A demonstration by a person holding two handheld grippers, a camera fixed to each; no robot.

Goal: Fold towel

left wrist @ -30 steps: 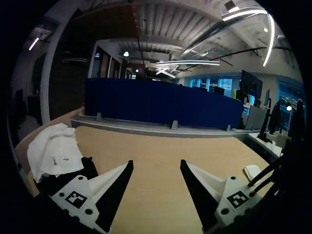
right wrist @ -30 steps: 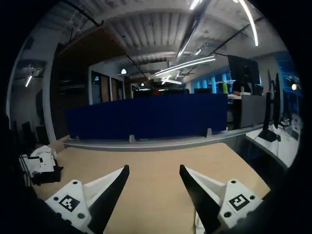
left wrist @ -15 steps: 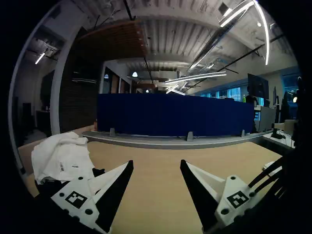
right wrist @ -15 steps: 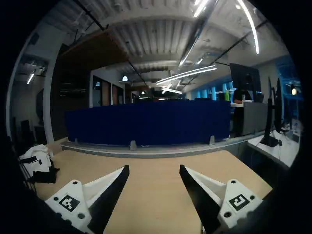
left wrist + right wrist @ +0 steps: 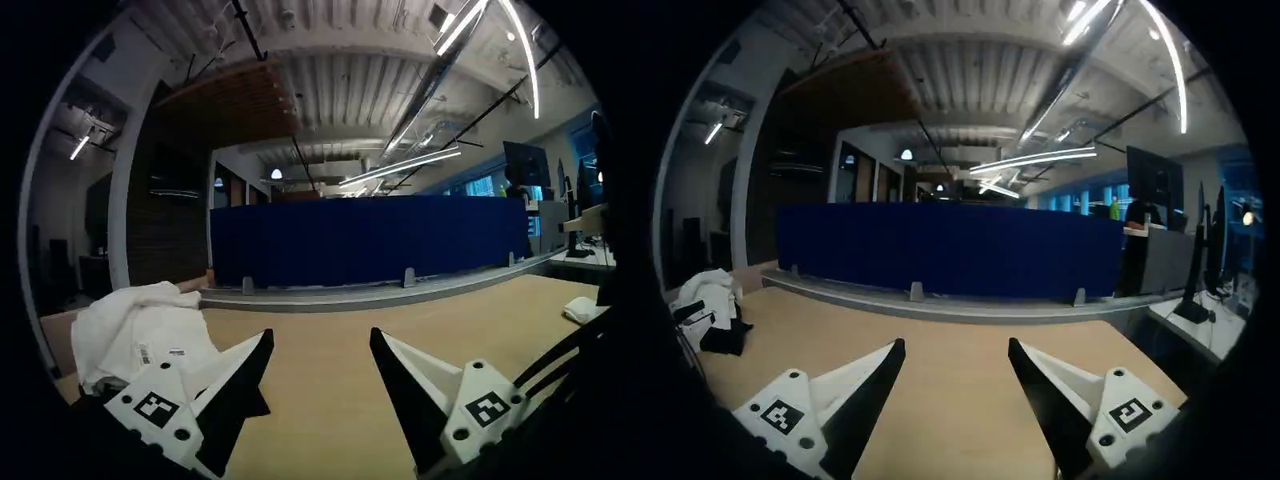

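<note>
While the wooden table (image 5: 496, 312) spreads across the lower half of both views, a long blue partition (image 5: 360, 240) stands along its far edge at mid-frame. The white towel (image 5: 136, 332) lies crumpled at the lower left of the left gripper view, on the table near its left edge and just behind that gripper's left finger. In the right gripper view the towel (image 5: 708, 292) sits small at the far left, mid-height, well apart from the fingers, with a dark cloth (image 5: 724, 340) touching its lower side. The left gripper (image 5: 320, 332) fills the bottom of its frame, its jaws spread wide with bare tabletop showing in the gap. The right gripper (image 5: 956, 342) stands the same way, jaws apart and holding nothing. A small white object (image 5: 580, 308) rests on the table at the right edge of the left gripper view. A little printed tag (image 5: 160, 352) shows on the towel's near fold.
</note>
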